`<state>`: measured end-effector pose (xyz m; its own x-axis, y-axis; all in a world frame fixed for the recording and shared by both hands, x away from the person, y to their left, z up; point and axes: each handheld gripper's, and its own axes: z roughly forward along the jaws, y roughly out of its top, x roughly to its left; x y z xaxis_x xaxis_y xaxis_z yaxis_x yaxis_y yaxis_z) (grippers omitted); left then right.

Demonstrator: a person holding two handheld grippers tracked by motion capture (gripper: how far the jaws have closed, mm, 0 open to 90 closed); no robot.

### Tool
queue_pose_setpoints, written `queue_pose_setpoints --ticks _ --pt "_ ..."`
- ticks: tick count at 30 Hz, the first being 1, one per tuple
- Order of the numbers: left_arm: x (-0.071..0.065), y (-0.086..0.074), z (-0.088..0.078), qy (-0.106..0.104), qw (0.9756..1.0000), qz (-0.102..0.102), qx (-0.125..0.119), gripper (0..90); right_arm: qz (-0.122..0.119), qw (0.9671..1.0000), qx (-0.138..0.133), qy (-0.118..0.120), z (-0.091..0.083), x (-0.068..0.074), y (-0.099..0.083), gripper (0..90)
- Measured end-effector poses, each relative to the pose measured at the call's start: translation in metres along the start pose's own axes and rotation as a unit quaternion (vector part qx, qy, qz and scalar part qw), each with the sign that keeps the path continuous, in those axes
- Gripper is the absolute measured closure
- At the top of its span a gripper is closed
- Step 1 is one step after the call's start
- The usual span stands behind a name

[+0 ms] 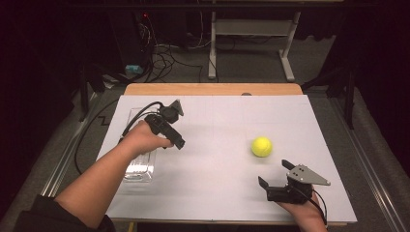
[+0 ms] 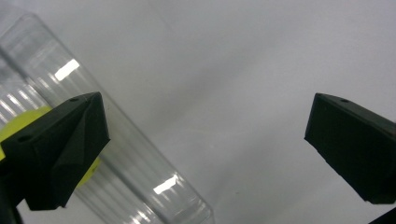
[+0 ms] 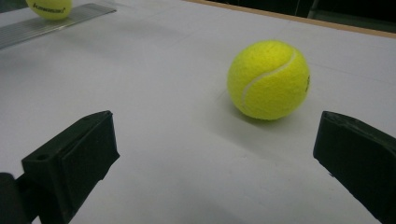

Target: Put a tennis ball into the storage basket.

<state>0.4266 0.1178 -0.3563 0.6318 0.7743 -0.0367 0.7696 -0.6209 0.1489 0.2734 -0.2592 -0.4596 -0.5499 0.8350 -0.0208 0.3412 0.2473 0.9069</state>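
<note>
A white table (image 1: 217,193) is lying under both grippers. One ball (image 3: 49,8) is probably sitting in the clear container (image 2: 140,177) already; the left gripper (image 2: 205,140) is hanging wide open, empty. The second tennis ball (image 1: 261,146) is waiting beyond the right gripper (image 1: 275,176), jaws apart.

A yellow tennis ball (image 1: 261,146) lies right of centre on the white table (image 1: 217,193); the right gripper (image 1: 275,175) sits near it, jaws apart; the left gripper (image 1: 180,143) hovers beside a clear container (image 1: 140,169) at the left.
</note>
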Motion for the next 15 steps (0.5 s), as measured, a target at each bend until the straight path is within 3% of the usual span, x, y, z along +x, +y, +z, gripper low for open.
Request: queue_pose_setpoints --ticks 9,15 --pt "-0.04 0.008 0.005 -0.017 0.9989 0.04 -0.017 0.5 0.001 1.0 0.0 0.0 0.0 0.0 0.0 0.0" --pt "-0.064 0.011 0.007 -0.038 0.9968 0.069 -0.011 0.5 0.005 1.0 -0.003 0.001 0.001 0.0 0.002 0.0"
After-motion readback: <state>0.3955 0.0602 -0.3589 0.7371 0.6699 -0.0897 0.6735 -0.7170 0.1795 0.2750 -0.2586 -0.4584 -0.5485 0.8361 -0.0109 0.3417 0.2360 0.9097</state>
